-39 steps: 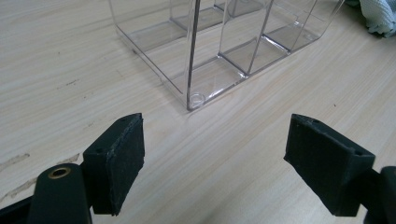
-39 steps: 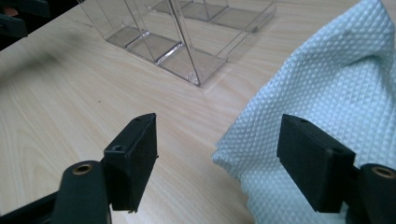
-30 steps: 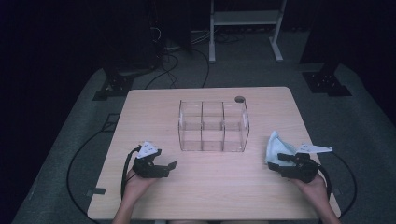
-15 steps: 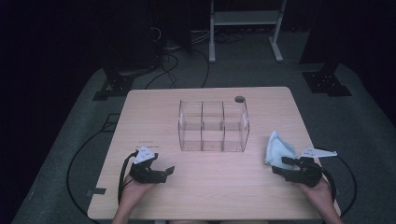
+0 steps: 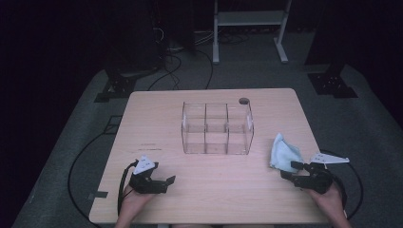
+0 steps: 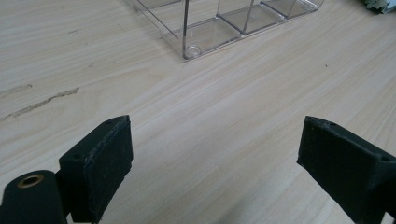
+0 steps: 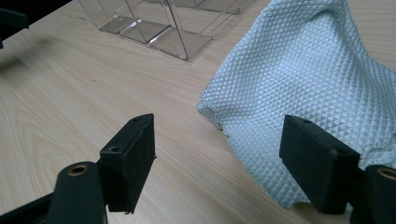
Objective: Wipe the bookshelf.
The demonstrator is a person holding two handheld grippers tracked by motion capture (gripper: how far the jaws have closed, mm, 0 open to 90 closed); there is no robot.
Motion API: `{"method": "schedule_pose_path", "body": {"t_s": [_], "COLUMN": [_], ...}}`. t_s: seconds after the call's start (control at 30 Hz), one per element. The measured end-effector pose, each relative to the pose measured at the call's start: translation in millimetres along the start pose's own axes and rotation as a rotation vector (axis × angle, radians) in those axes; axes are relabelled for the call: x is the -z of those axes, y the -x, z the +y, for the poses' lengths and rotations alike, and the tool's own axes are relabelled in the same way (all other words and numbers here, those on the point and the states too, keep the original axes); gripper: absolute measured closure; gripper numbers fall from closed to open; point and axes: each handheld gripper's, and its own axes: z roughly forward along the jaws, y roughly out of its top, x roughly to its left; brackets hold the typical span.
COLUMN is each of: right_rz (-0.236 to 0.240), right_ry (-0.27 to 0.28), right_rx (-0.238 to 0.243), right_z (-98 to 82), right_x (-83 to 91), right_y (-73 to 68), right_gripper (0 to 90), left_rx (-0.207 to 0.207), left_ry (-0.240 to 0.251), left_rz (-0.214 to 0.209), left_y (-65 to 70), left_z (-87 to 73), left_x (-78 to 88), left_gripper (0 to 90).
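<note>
Item, writing: we found no brand, label or lettering we could read on any piece.

Item, left gripper [image 5: 167,180]: jaws stood wide, having just been opening, with bare wooden table [image 5: 157,123] between them; nothing held or touched.

Item, right gripper [image 5: 288,170]: jaws spread wide, gripping nothing; we noted the pale blue waffle-weave cloth [image 7: 308,88] lying partly between them, crumpled near the table's right edge.

Item, clear plastic divided box [image 5: 216,128]: at mid-table, just left of the cloth.
</note>
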Motion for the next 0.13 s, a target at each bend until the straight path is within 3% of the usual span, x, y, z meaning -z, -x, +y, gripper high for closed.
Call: {"method": "schedule_pose_path", "body": {"t_s": [0.13], "right_rz": [0.000], "right_ry": [0.001], "right_rx": [0.003], "right_z": [-2.4], "right_x": [-1.1], "right_y": [0.2], "right_gripper": [25.0], "left_rx": [0.009], "left_ry": [0.012], "left_rz": [0.001], "left_y": [-1.5], "left_z": [-2.8], "left_x": [1.8], "left_gripper": [9.5]}}
